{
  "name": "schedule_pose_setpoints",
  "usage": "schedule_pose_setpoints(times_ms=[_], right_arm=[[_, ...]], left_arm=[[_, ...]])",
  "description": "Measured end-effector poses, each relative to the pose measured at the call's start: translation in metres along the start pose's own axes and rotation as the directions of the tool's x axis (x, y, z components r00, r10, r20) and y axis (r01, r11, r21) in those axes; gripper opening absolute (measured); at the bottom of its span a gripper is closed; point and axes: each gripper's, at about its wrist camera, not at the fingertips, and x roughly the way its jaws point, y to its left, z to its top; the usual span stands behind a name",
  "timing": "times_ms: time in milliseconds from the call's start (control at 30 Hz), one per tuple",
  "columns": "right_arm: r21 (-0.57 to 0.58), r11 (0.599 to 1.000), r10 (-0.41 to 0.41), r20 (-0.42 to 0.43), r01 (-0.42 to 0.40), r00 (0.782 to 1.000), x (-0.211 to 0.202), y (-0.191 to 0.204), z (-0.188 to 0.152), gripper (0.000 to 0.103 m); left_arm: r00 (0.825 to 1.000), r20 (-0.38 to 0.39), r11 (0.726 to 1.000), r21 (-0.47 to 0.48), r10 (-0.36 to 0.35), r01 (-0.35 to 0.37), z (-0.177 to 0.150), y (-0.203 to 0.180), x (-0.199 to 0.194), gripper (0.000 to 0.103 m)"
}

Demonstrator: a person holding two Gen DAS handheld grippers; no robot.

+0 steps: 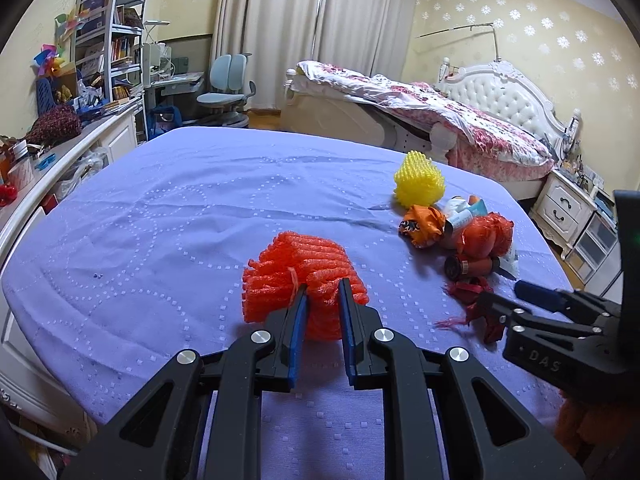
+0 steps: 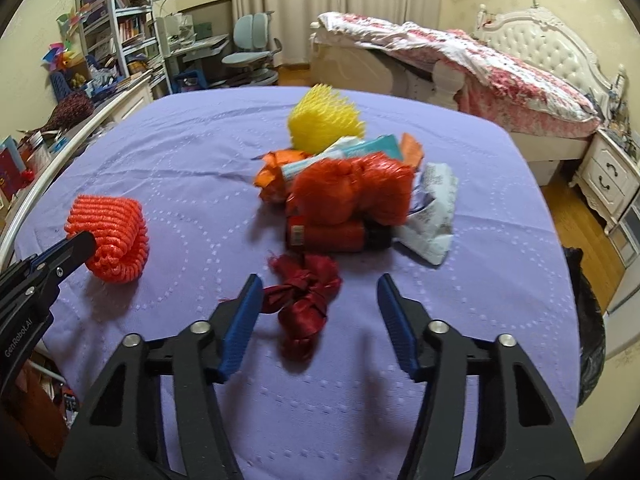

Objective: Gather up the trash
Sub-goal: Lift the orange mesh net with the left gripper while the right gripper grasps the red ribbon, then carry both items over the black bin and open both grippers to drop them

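Soft indoor light, fisheye-warped edges, perhaps slight motion blur

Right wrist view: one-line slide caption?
Open right claw straddles dark red mesh scrap on purple tablecloth.

Cloth (image 1: 168, 216) is seen lilac (dotted white rings). Foam net (image 1: 308, 272) orange-red, second net (image 1: 418, 180) yellow, knotted mesh (image 2: 304, 300) dark red. Gripper pads (image 2: 240, 328) blue, wallpaper (image 1: 532, 16) cream with white snowflakes.
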Motion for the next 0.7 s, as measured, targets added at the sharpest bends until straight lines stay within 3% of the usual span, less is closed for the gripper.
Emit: schedule_pose_setpoints(times_ms=[67,200,567,700], right_arm=[[0.005,1.0,0.024,-0.019,-0.024,1.0,0.004,0.001,-0.002,0.032],[0.012,0.999,0.035,-0.021,-0.035,0.999,0.002,-0.002,-0.007,0.024],[0.055,0.999,-0.002,0.034,0.0,0.999,-0.021,-0.033,-0.018,0.024],[0.076,0.996,-0.05,0.081,0.044,0.995,-0.041,-0.056,-0.023,0.024]], left_arm=[[1.0,0.001,1.0,0.002,-0.004,0.004,-0.001,-0.001,0.0,0.018],[1.0,0.003,1.0,0.007,-0.016,0.016,-0.002,-0.004,-0.002,0.018],[0.997,0.025,0.997,0.044,-0.067,0.066,0.0,-0.032,-0.015,0.017],[0.994,0.034,0.992,0.071,-0.107,0.105,0.003,-0.052,-0.02,0.017]])
